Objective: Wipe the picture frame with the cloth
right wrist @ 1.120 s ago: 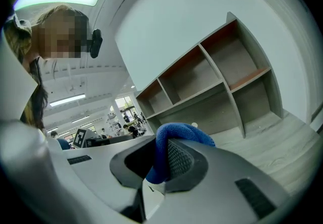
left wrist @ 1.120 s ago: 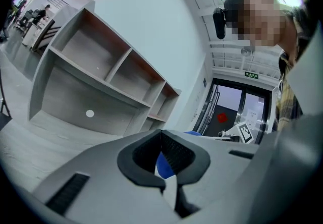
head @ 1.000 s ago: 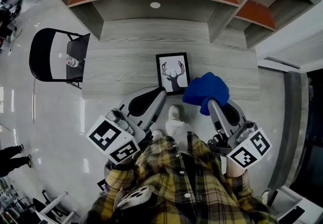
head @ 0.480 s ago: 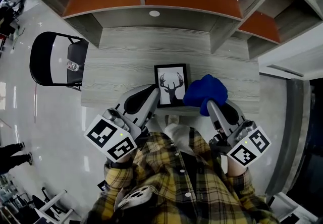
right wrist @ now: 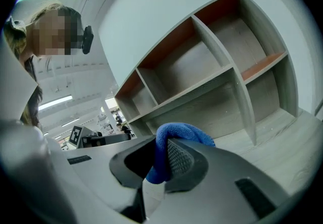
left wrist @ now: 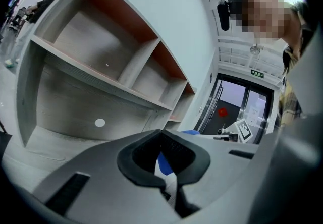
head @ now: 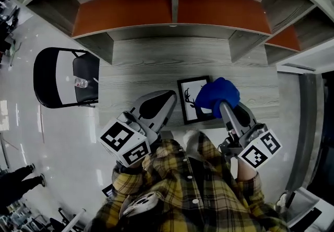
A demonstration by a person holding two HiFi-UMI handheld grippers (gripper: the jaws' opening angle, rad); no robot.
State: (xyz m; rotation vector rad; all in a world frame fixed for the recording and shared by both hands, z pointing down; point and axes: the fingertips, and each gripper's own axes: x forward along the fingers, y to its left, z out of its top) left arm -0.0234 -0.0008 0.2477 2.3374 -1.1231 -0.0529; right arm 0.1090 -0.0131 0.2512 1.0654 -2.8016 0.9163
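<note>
One grey wood-grain shelving unit (head: 172, 11) with orange-brown back panels fills the far side. In front of it stands one grey wood-grain worktop (head: 151, 64), and one black folding chair (head: 52, 77) stands on the glossy floor at its left end.

There are two claws, each with its marker cube, held by a person in a yellow plaid shirt (head: 182, 189). The left claw (head: 169, 97) is closed with nothing in it, its tip over the worktop just beside the frame's left edge. The right claw (head: 223, 104) is clamped on the cloth.

One black-rimmed rectangular picture frame (head: 192, 103) with an antlered deer print lies flat near the worktop's front edge. One blue fluffy cloth (head: 218, 94) covers its upper right part; whether the two touch cannot be told.

Only the head view shows the frame, the chair and the worktop's whole top. The right gripper view alone shows the cloth (right wrist: 174, 134) pinched between the ribbed pads of the right claw (right wrist: 160, 160). The left gripper view shows the left claw (left wrist: 161, 134) with its tips met, a sliver of the cloth (left wrist: 162, 163) behind them, and a doorway (left wrist: 237, 107) that no other view shows.
</note>
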